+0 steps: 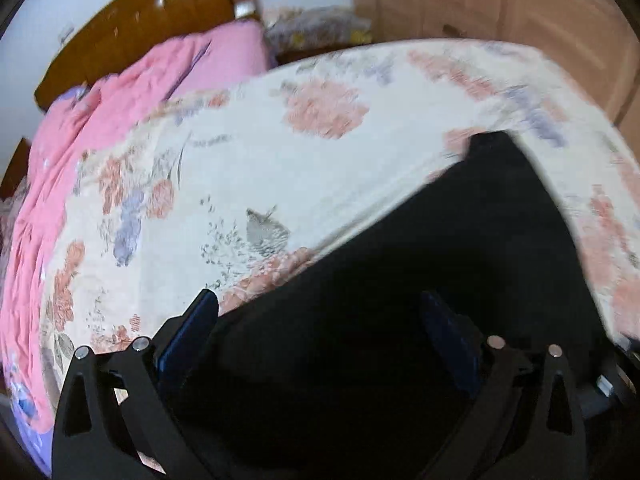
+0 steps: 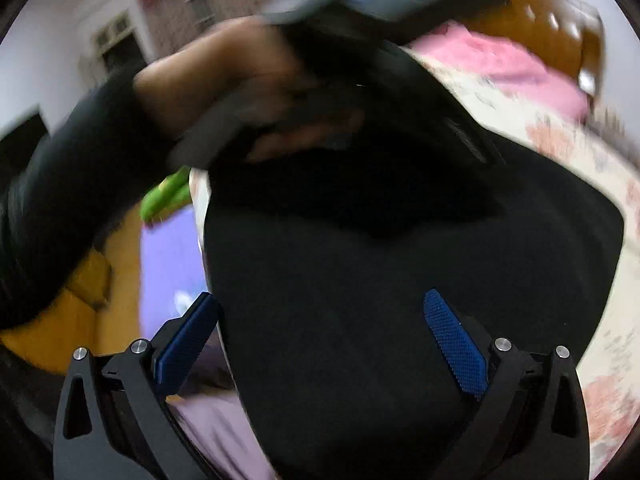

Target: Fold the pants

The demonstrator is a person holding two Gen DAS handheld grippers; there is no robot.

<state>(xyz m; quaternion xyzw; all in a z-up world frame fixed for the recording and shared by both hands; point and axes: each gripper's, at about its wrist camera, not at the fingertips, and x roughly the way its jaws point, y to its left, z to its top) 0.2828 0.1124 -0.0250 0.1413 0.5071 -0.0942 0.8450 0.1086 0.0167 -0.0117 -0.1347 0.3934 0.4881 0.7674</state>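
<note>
Black pants (image 1: pixel 460 264) lie flat on a floral bedsheet (image 1: pixel 256 168). In the left wrist view my left gripper (image 1: pixel 320 312) is open, its blue-padded fingers (image 1: pixel 192 336) wide apart just above the near part of the pants. In the right wrist view the pants (image 2: pixel 380 280) fill the middle. My right gripper (image 2: pixel 320 312) is open above them, holding nothing. The person's hand and the other gripper (image 2: pixel 256 92) hover blurred over the far part of the pants.
A pink quilt (image 1: pixel 120 92) is bunched at the bed's left, against a wooden headboard (image 1: pixel 140 20). A light wooden wardrobe (image 1: pixel 500 0) stands behind the bed. A purple sheet (image 2: pixel 168 260), a green object (image 2: pixel 168 196) and a yellow floor (image 2: pixel 80 312) lie past the bed's edge.
</note>
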